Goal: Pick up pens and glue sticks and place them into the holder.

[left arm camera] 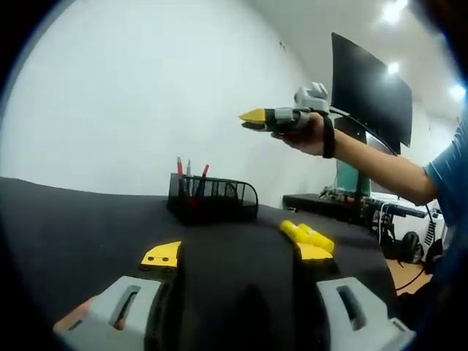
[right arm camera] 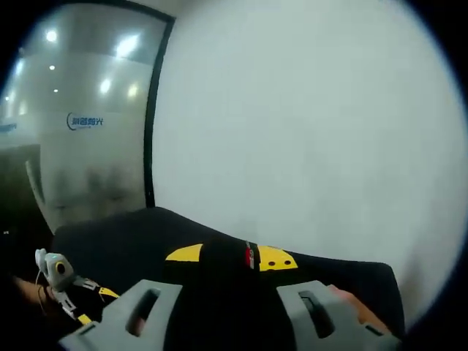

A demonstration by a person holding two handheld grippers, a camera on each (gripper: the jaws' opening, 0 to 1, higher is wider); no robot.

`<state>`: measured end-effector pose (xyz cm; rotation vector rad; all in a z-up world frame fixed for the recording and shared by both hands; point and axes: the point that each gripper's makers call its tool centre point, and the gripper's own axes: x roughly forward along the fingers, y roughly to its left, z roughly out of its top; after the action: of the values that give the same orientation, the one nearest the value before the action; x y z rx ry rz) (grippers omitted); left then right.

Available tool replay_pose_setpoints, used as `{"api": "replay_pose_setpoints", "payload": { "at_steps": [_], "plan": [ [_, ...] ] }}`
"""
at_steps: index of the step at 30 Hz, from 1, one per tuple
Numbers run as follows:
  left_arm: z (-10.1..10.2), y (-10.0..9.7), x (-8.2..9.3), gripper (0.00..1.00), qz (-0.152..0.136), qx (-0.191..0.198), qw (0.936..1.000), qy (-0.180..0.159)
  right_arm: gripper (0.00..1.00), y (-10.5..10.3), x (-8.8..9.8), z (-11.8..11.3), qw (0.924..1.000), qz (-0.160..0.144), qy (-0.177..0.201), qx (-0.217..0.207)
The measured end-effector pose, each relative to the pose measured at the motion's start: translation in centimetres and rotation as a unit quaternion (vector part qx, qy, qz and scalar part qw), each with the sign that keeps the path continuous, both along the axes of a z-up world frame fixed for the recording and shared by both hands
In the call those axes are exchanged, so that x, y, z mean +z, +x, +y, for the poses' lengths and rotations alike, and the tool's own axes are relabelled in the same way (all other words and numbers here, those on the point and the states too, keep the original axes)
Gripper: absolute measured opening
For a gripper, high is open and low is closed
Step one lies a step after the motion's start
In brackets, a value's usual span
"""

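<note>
The left gripper (left arm camera: 238, 259), jaws parted and empty, hovers over the black table (left arm camera: 73, 227); beyond, the mesh holder (left arm camera: 212, 199) already holds pens (left arm camera: 180, 168); yellow glue sticks (left arm camera: 307, 235) remain outside; the right gripper (left arm camera: 254, 117), raised, looks closed.

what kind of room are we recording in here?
Likely an office or lab. A black table sits against a plain white wall, with a large dark monitor on a stand and a mesh pen holder; ceiling lights reflect in a glass partition.
</note>
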<state>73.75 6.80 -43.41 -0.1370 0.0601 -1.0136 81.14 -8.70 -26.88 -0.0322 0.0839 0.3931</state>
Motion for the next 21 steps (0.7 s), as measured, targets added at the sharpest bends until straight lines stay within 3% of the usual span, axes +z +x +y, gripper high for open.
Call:
{"api": "replay_pose_setpoints", "payload": {
  "at_steps": [14,16,21],
  "plan": [
    [0.0,0.3,-0.4,0.58,0.003,0.011,0.9999,0.010,0.24,-3.7,-1.3,-4.3,0.9995,0.004,0.008,-0.029],
    [0.1,0.3,-0.2,0.60,0.000,0.009,0.9999,0.006,0.25,-4.5,-1.7,-4.8,0.9992,0.005,0.025,-0.032],
    [0.5,0.4,0.3,0.61,0.004,0.015,0.9998,-0.015,0.27,-6.0,-3.1,-5.1,0.9989,0.006,0.028,-0.037]
  ]
}}
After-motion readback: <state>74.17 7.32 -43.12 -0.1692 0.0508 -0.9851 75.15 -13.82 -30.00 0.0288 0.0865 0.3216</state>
